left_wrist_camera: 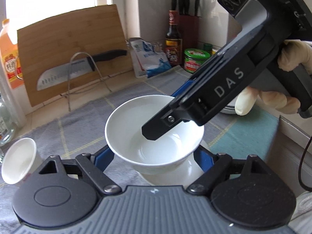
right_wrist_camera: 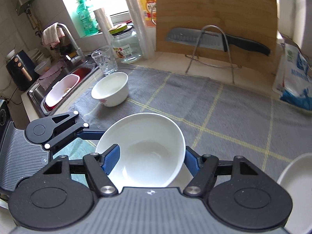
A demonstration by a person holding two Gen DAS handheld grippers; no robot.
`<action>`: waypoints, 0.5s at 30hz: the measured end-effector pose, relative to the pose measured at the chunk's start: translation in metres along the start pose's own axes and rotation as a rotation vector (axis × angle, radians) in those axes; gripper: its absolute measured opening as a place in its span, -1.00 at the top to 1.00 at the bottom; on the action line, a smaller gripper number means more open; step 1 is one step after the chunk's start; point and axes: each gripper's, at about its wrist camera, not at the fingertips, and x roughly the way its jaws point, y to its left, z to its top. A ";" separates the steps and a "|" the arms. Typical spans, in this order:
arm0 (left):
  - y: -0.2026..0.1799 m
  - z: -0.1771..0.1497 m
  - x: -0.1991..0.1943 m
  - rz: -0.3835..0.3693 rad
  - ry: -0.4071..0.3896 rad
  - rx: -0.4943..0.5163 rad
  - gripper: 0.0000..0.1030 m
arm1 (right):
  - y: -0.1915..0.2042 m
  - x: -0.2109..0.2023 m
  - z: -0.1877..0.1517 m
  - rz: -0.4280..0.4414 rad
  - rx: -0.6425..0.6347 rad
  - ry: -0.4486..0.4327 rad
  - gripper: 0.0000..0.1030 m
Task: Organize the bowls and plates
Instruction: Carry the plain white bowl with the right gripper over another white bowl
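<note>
I have the white bowl [left_wrist_camera: 124, 128] right in front of both tools, raised over the grey checked mat [right_wrist_camera: 224, 105]. The right gripper [right_wrist_camera: 150, 157] is clamped on its wall. One blue pad sits inside the bowl on the tool's left and the other sits outside the rim on its right.

The left gripper [left_wrist_camera: 153, 157] straddles the same bowl, with a finger on each side. The flared rim hides both pads where they would meet it, so I cannot tell whether this tool is pressing or only flanking.

A white shape shows directly beneath the bowl. I cannot make out whether it is the bowl's own foot or another dish under it.

A gloved hand [left_wrist_camera: 288, 56] holds the right tool, and behind it a pale stack edge is mostly covered. I can count three bowl-like pieces for certain:
- the held bowl;
- a patterned bowl [right_wrist_camera: 110, 89] ahead and to the left of the right tool, on the mat;
- a white vessel [right_wrist_camera: 296, 191] cut off at the right tool's lower right.

Further ahead, a cutting board [right_wrist_camera: 214, 9] leans upright with one knife [right_wrist_camera: 214, 39] across a wire rack [right_wrist_camera: 226, 42]. One glass [right_wrist_camera: 106, 60] and one jar [right_wrist_camera: 126, 46] stand far ahead on the left. Everything at the edges is blurred.
</note>
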 end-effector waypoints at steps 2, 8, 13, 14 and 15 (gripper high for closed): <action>-0.004 -0.002 0.003 -0.012 0.010 0.005 -0.70 | -0.003 0.000 -0.006 -0.006 0.014 0.006 -0.47; -0.011 -0.005 0.010 -0.037 0.039 0.024 -0.70 | -0.008 0.001 -0.019 -0.017 0.044 0.020 -0.47; -0.013 -0.006 0.013 -0.044 0.054 0.030 -0.70 | -0.011 0.004 -0.023 -0.017 0.055 0.027 -0.47; -0.013 -0.006 0.013 -0.046 0.057 0.031 -0.70 | -0.010 0.005 -0.024 -0.019 0.055 0.029 -0.47; -0.013 -0.006 0.013 -0.046 0.059 0.031 -0.70 | -0.011 0.006 -0.025 -0.020 0.055 0.031 -0.47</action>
